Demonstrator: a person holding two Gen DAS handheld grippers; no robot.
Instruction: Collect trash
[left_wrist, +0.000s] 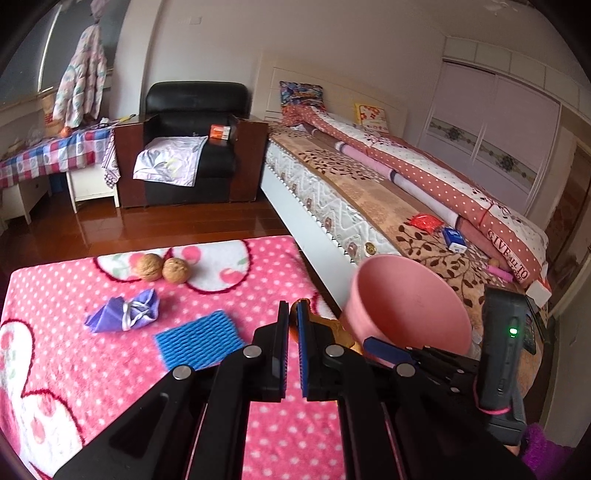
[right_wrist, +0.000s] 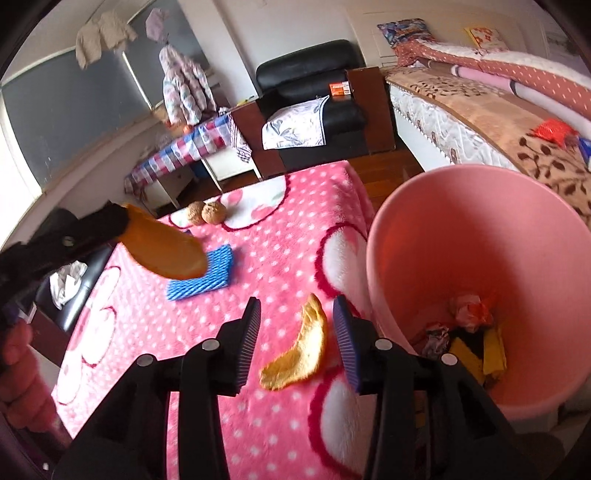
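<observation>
Jaws of the right gripper (right_wrist: 295, 339) stood parted around a peel piece (right_wrist: 299, 350) lying on the pink surface (right_wrist: 288, 221) beside the pink bin (right_wrist: 480, 221); left gripper (left_wrist: 292, 332) clenched on another orange peel (right_wrist: 162, 247).

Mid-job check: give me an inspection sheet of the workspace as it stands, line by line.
Surface: pink polka-dot blanket covering the table.
Job's things: pink bin at the table's edge, already holding crumpled wrappers; one orange peel lying on the blanket; a second peel held up; blue foam net flat on the blanket; purple wrapper.
Clutter: two walnuts side by side, touching.
Grippers: left gripper shut on the second peel; right gripper open, straddling the lying peel, pads clear of it.
Cables: nothing seen.
Surroundings: bed beyond the bin, black armchair, wooden floor.
</observation>
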